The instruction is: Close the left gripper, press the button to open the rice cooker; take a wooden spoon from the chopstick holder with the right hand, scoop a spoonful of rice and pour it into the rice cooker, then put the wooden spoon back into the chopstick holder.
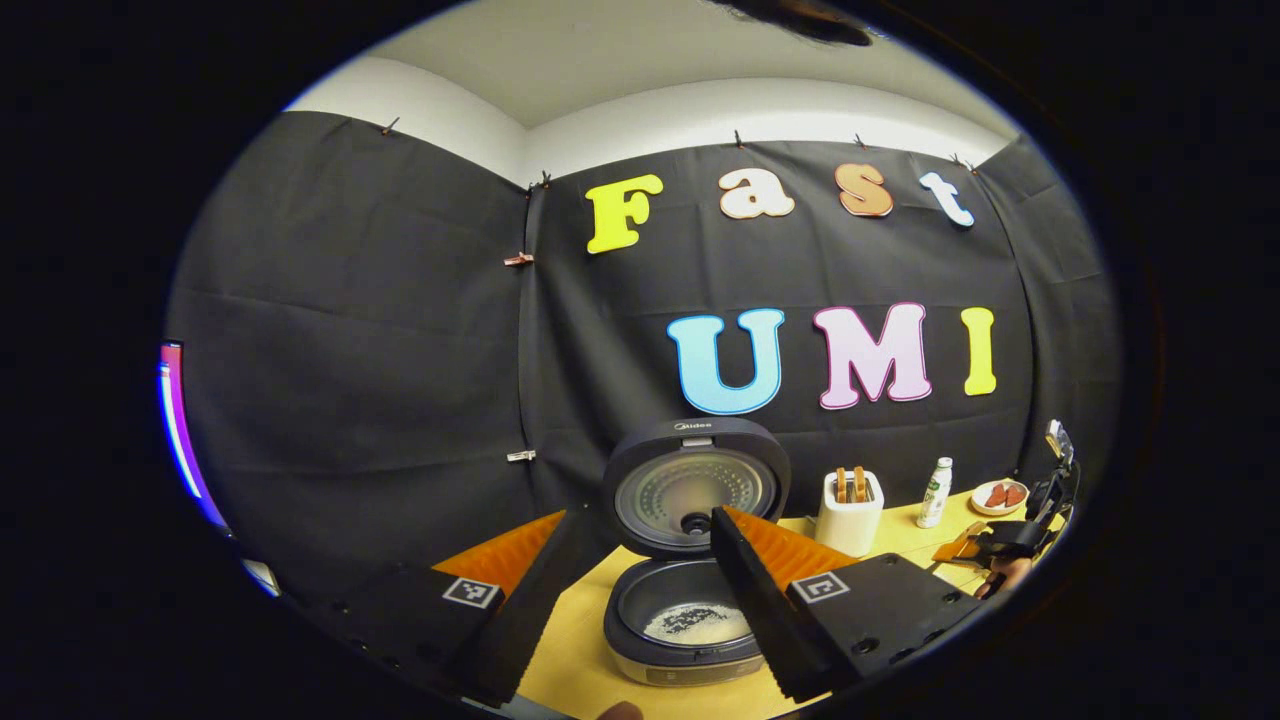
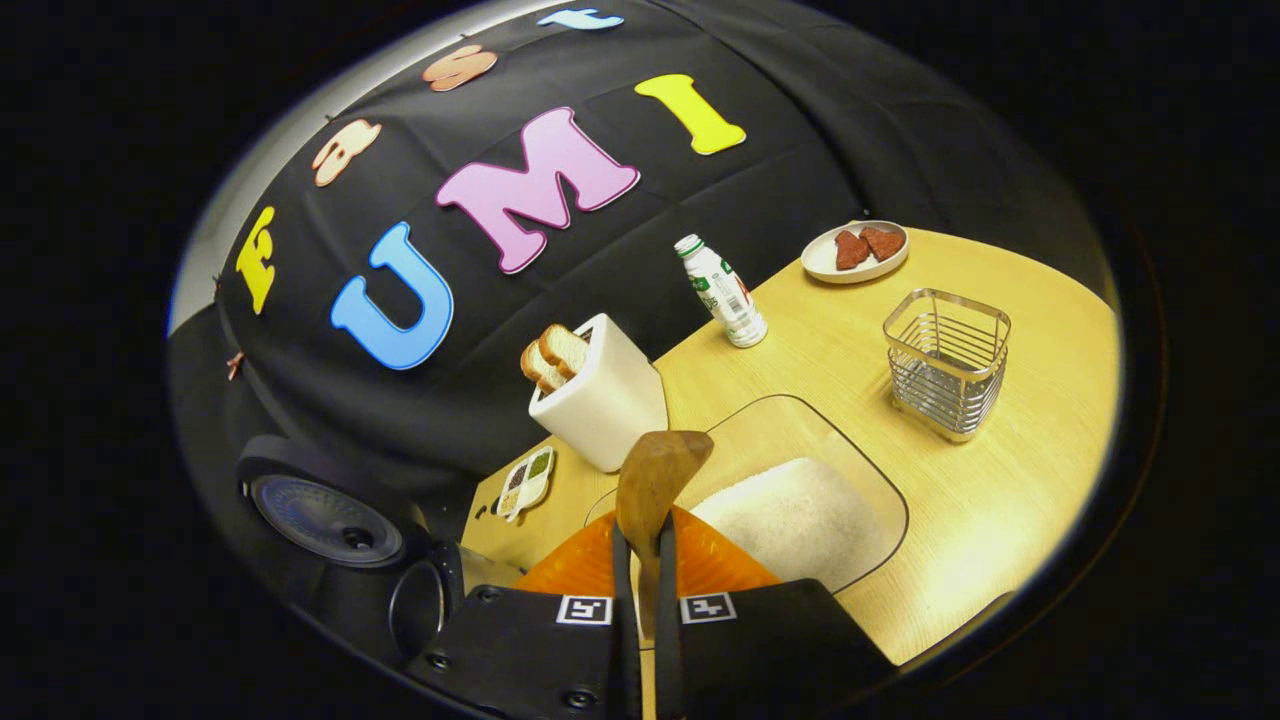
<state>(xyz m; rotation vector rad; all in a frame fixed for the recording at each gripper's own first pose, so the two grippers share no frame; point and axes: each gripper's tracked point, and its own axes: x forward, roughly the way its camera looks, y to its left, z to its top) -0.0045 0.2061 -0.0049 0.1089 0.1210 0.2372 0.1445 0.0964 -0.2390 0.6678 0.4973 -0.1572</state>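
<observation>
In the left gripper view the rice cooker (image 1: 680, 610) stands with its lid (image 1: 695, 485) swung up, and a patch of rice (image 1: 697, 624) lies in the pot. My left gripper (image 1: 650, 513) is open just in front of it, fingers spread to either side of the pot. Far right, my right gripper (image 1: 1010, 545) carries the spoon. In the right gripper view my right gripper (image 2: 643, 535) is shut on the wooden spoon (image 2: 657, 475), whose bowl points up over the near-left edge of a clear tray (image 2: 880, 480) of rice (image 2: 795, 520). The wire chopstick holder (image 2: 945, 360) stands right of the tray.
A white toaster (image 2: 605, 395) with bread slices sits behind the tray, with a small divided dish (image 2: 527, 483) to its left. A milk bottle (image 2: 722, 290) and a plate (image 2: 830, 265) with red pieces stand by the back wall. The open cooker (image 2: 330, 520) is at the left.
</observation>
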